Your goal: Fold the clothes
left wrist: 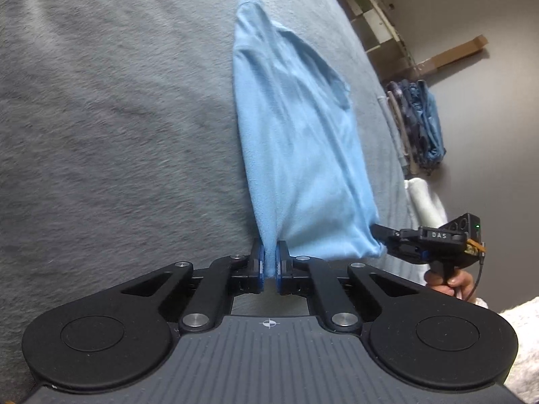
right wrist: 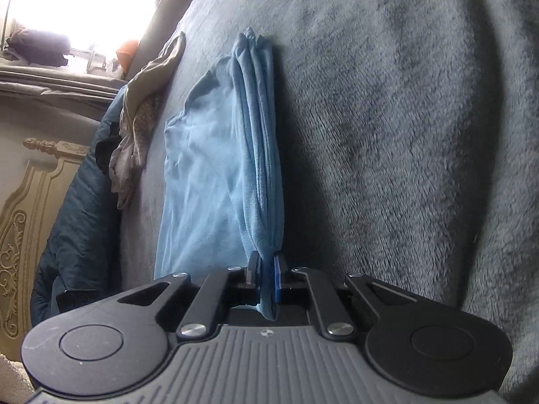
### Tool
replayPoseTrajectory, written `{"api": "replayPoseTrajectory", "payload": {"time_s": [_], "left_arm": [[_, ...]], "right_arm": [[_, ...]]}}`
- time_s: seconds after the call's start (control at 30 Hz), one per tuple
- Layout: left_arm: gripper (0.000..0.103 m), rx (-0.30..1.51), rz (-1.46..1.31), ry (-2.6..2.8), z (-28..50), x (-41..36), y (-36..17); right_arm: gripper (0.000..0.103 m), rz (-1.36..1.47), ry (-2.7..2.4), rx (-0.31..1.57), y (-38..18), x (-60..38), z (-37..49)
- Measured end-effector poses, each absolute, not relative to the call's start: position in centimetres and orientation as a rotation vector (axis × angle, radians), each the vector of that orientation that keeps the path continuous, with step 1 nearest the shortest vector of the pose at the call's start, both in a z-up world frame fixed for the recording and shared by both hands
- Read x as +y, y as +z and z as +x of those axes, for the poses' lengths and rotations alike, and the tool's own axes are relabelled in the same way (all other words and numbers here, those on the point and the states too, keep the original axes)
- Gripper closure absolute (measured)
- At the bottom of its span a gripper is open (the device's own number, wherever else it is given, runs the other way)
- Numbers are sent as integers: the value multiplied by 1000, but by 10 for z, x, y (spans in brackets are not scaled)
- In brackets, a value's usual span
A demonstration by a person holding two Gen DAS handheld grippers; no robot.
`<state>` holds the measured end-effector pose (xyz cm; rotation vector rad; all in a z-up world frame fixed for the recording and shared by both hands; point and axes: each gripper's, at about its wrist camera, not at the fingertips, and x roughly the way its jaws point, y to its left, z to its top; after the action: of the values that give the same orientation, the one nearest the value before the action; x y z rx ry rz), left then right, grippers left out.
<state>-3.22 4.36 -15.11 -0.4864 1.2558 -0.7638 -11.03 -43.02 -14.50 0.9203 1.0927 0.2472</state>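
The left gripper [left wrist: 268, 262] has its two blue-padded fingers pressed together on a bunched corner of the light blue garment [left wrist: 293, 141], the fabric pinched upright between them. The right gripper [left wrist: 382, 235], seen from the left wrist, reaches in from the right with its fingers pointing left and clamps the neighbouring corner of the same hem; a hand [left wrist: 448, 282] wraps its handle from below, a white fluffy sleeve [left wrist: 518, 336] behind it. In the right wrist view the right gripper [right wrist: 266, 277] holds several stacked layers of the garment [right wrist: 209, 168], a tail of cloth hanging out behind the pads. From both grips the garment runs away lengthwise across the grey fleece bed cover [left wrist: 118, 118], folded narrow, its far end tapering and resting on the bed. Near the bed's edge a crumpled beige cloth [right wrist: 145, 101] lies beside a dark blue quilt [right wrist: 77, 202]. On the floor past the bed's other edge sits a pile of blue clothes [left wrist: 417, 124].
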Motion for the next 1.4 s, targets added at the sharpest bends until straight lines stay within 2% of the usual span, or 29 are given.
{"api": "replayPoseTrajectory", "payload": {"time_s": [0.23,0.47,0.6,0.83,1.0,1.4], "left_arm": [[97,1261,-391,-751,-38,34,-157],[95,1240,-316,-752,-43,30,-152],[87,1234,-300,-734,-46,32,-149],[76,1229,-308,-679,-52,43,-143],[70,1225,-313,-640,-55,50,-139],[66,1175,-326,-521,-58,65,-128]], "right_arm": [[95,861,211,1127,-151,-424,-116],[89,755,198,1148,-144,-414,-115],[85,745,194,1149,-144,-418,-116],[71,696,182,1144,-135,-420,-118],[66,658,170,1114,-124,-420,-120],[65,561,101,907,-85,-417,-117]]}}
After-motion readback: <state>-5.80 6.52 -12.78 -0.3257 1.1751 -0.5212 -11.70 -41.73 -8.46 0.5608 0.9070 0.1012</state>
